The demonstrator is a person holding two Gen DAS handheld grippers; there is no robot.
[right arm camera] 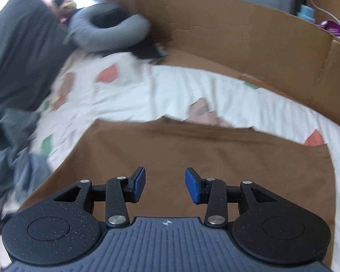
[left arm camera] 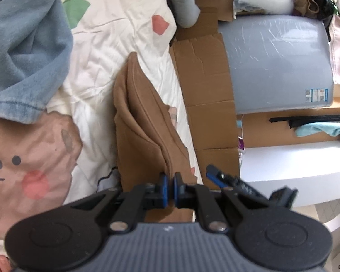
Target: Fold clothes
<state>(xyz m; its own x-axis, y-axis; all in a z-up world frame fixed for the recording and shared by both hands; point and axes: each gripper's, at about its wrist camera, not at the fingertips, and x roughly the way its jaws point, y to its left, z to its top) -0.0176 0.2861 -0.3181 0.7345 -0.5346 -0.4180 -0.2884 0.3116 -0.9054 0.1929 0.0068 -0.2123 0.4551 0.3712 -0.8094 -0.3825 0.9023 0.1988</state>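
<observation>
**Brown garment pinched at one edge, other hand let go above it**

Nearest to view, the left gripper point(left arm camera: 169, 187) has its blue pads pressed almost together on an edge of the brown garment point(left arm camera: 145, 122), so that the cloth rises in a doubled ridge and runs away across the white printed bedsheet point(left arm camera: 115, 34). Its hold looks firm: no gap shows between the pads other than the cloth itself.

Over on the other side, the right gripper point(right arm camera: 165, 184) hangs above the flat spread of the same brown cloth with its jaws about half open and nothing between them. No fabric touches either pad; the brown surface lies below, smooth and wide, reaching nearly to the bed's far edge, where a cardboard wall point(right arm camera: 260, 34) stands along the mattress. That view is smeared, so finer creases cannot be made out.

A blue denim piece point(left arm camera: 22, 52) lies heaped beside the brown one, apart from it, and a grey ring cushion point(right arm camera: 111, 31) sits near the head of the bed.

My reading is that a fold is part-way: one edge is gripped and lifted, the free hand between grasps. Next, the free jaws would need a matching corner or edge on the garment, so both ends can be carried over together and laid flat without dragging the sheet.
</observation>
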